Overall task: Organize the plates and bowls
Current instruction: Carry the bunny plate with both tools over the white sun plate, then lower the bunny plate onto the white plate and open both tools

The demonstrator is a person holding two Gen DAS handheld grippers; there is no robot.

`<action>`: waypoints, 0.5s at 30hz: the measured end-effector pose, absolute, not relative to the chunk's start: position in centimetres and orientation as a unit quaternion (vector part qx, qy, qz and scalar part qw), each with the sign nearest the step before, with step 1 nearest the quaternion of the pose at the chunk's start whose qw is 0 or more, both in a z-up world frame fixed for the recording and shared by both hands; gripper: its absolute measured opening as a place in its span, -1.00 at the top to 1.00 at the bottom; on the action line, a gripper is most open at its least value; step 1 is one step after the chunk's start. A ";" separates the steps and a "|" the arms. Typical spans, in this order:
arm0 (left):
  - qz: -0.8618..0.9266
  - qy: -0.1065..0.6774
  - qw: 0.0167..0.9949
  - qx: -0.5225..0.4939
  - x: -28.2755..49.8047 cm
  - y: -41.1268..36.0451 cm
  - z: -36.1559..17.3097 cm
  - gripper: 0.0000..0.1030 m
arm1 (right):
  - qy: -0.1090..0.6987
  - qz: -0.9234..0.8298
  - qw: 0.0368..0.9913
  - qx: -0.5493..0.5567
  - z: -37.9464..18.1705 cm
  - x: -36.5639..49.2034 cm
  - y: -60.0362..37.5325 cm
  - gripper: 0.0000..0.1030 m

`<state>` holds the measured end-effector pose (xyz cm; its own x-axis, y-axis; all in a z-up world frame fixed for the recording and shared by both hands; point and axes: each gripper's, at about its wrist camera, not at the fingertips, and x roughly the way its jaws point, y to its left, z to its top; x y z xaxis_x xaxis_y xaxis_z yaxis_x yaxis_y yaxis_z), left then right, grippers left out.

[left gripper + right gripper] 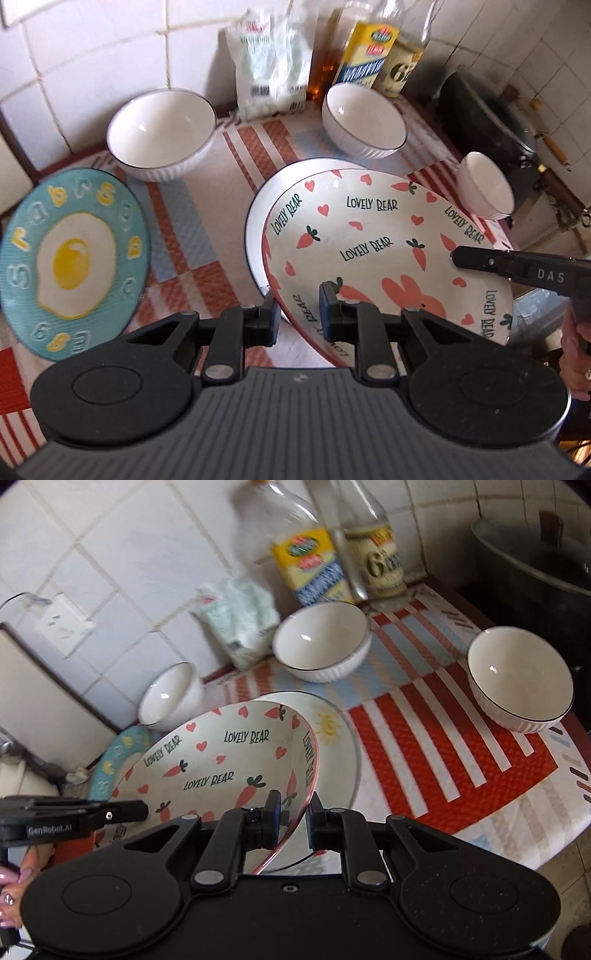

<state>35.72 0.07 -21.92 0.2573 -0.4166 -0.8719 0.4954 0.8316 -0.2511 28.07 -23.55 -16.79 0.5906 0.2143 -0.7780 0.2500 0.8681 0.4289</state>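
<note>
Your left gripper (297,314) and right gripper (293,821) are each pinching the carrot plate (373,251) by opposite rims, jaws clenched, above the white plate (258,218) on the worktop (424,760). It's glazed, stiff, breakable; keep gripping the rims evenly.

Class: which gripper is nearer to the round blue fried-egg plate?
Left. The left gripper grips the carrot-print plate's rim beside the blue plate; the right gripper grips the opposite rim.

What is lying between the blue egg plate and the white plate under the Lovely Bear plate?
Nothing: in the left wrist view, only bare striped mat lies between the egg plate and the white plate.
</note>
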 end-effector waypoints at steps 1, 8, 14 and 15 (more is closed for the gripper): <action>-0.288 0.542 0.788 0.038 36.1 -0.4 -22.3 0.63 | 0.457 -0.011 0.851 0.257 -17.3 28.5 -24.1 0.64; -0.277 0.566 0.776 0.028 38.0 -2.0 -24.7 0.63 | 0.486 -0.010 0.839 0.243 -19.2 30.7 -26.0 0.61; -0.261 0.569 0.779 0.017 38.3 -1.9 -25.8 0.62 | 0.501 0.011 0.841 0.203 -19.6 31.8 -25.8 0.59; -0.261 0.569 0.780 0.015 38.2 -1.7 -25.9 0.62 | 0.503 0.014 0.840 0.202 -19.8 31.9 -25.8 0.59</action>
<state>38.19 -1.71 -25.89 0.2163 -0.3899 -0.8951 0.4233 0.8636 -0.2739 31.85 -25.84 -19.79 0.4943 0.2266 -0.8392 0.1801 0.9178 0.3539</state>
